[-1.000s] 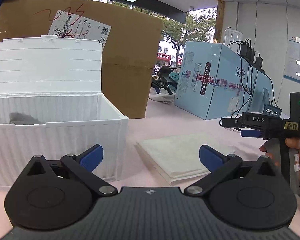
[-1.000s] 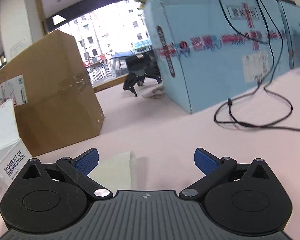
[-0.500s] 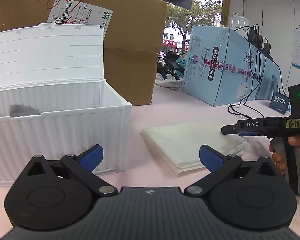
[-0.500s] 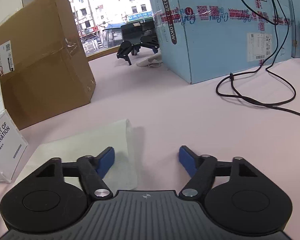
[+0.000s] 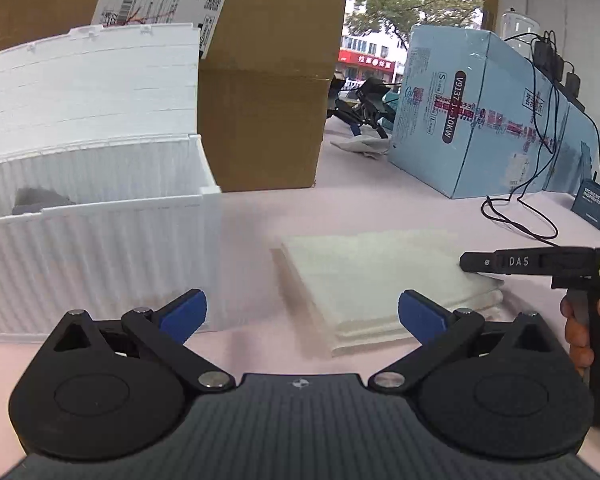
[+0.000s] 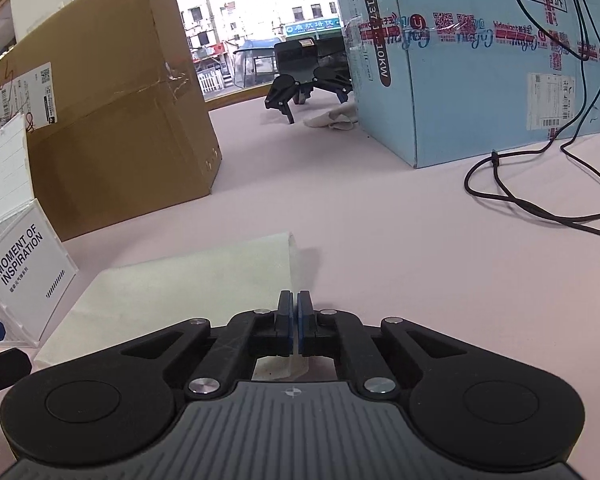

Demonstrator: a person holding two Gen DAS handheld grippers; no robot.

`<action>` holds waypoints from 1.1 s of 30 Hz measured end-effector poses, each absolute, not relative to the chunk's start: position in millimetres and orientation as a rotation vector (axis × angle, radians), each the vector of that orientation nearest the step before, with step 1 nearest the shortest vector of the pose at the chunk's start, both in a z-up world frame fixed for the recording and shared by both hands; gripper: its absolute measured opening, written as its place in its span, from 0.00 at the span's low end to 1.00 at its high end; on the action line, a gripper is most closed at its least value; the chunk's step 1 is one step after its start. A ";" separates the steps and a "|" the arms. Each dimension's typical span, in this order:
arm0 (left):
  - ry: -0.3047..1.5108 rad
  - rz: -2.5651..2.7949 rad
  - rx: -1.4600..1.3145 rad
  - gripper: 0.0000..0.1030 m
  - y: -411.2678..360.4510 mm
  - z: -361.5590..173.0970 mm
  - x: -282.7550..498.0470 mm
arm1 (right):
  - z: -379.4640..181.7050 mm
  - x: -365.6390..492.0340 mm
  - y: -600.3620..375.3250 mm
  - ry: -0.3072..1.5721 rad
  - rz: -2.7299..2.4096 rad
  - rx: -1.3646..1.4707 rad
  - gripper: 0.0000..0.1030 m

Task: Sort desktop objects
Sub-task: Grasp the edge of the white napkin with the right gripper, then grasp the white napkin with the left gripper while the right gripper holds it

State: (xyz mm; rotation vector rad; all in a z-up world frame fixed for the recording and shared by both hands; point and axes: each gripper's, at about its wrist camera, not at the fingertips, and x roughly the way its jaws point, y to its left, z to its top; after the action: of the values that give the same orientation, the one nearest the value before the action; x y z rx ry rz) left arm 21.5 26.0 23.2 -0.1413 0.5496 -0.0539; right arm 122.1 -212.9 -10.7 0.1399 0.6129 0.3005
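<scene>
The left gripper (image 5: 302, 314) is hovering level with its jaws spread wide apart. The right gripper (image 6: 294, 320) is sitting low, its jaws pressed nearly together, with a hand (image 5: 580, 332) gripping its handle at the left view's right edge.

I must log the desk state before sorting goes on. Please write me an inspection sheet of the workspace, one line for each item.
Surface: pale pink tabletop, no spills seen.
Job's things: folded white cloth flat beside the white ribbed storage box, whose lid stands open; something grey lies inside.
Clutter: brown cardboard box, light blue carton, spare black gripper, small dark sign card.
Grippers: left gripper open, empty; right gripper shut on the cloth's edge.
Cables: black cable looped on the table.
Surroundings: window with street buildings behind.
</scene>
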 end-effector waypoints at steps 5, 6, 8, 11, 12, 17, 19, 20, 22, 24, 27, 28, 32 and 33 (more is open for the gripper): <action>0.697 0.078 -0.296 1.00 3.2 20.6 56.2 | -11.0 122.7 -214.2 0.616 0.299 0.142 0.03; 0.696 0.118 -0.297 1.00 0.3 18.0 62.7 | -10.7 122.2 -214.4 0.617 0.300 0.142 0.03; 0.680 0.176 -0.264 1.00 -3.9 13.5 74.6 | -10.6 122.0 -214.2 0.617 0.299 0.140 0.03; 0.693 0.167 -0.193 1.00 -7.3 8.6 92.4 | -10.1 121.8 -213.4 0.619 0.298 0.135 0.03; 0.697 0.158 -0.172 1.00 -8.2 7.6 97.3 | -10.2 121.8 -213.4 0.619 0.298 0.136 0.03; 0.706 0.046 -0.296 1.00 11.5 12.8 98.0 | -10.1 121.7 -215.0 0.622 0.301 0.152 0.03; 0.714 -0.041 -0.359 1.00 21.3 14.5 98.3 | -10.1 121.3 -215.7 0.623 0.303 0.158 0.03; 0.718 -0.057 -0.375 1.00 24.8 15.1 98.3 | -10.2 121.1 -216.2 0.624 0.304 0.162 0.03; 0.727 -0.089 -0.409 0.93 31.9 16.2 98.2 | -10.3 120.8 -217.8 0.626 0.308 0.175 0.04; 0.720 -0.098 -0.424 0.83 36.6 16.0 95.7 | -10.7 121.3 -220.0 0.629 0.317 0.192 0.05; 0.713 -0.105 -0.426 0.58 38.1 15.7 93.4 | -11.2 122.1 -223.5 0.632 0.326 0.222 0.06; 0.718 -0.125 -0.434 0.49 37.5 14.8 93.2 | -11.4 122.3 -225.1 0.634 0.329 0.236 0.06; 0.715 -0.142 -0.412 0.43 30.4 14.0 91.1 | -12.9 125.9 -234.5 0.650 0.342 0.319 0.08; 0.712 -0.134 -0.403 0.40 29.6 13.8 90.0 | -13.3 126.8 -237.6 0.656 0.348 0.350 0.11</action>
State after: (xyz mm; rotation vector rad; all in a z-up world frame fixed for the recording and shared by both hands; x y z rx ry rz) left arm 90.0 29.6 13.8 -0.4032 0.7119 -0.1344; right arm 126.8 -237.6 -13.3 0.3496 0.6558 0.3479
